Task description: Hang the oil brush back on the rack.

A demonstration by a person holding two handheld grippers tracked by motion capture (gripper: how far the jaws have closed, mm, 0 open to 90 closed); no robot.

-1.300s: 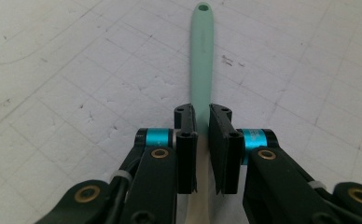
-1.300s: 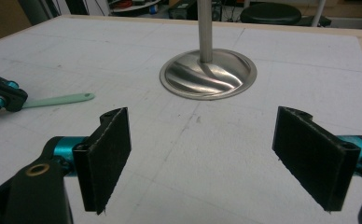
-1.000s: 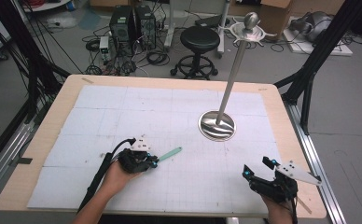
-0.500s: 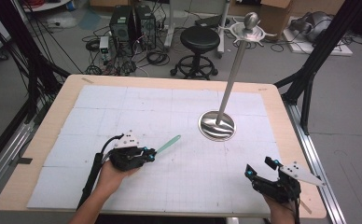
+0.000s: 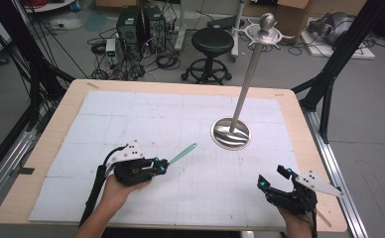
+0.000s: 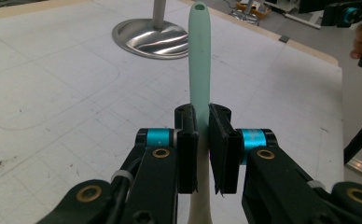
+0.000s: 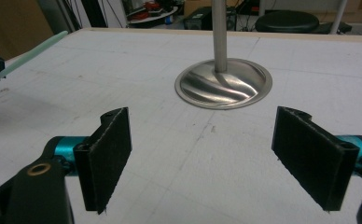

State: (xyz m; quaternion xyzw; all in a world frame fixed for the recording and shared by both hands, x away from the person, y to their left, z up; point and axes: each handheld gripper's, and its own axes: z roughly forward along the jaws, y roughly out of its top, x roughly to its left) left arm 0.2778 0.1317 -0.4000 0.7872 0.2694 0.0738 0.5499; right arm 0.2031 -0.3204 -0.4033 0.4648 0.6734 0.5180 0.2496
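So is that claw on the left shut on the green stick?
Yes, shut: the left claw pinches the green stick between both pads.

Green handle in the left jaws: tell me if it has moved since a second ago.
Yes. In the high view, the green handle has swung up-right, its tip closer to the steel stand base.

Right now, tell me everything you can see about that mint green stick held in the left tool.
The mint green stick is a slim, smooth handle that looks like plastic or silicone, with a small hole near its rounded far tip. Toward the near end it turns cream. The left tool is shut on it, pads pressing either side. In the high view it juts from the tool above the white mat, pointing up and right toward the steel stand's round base, which it does not touch.
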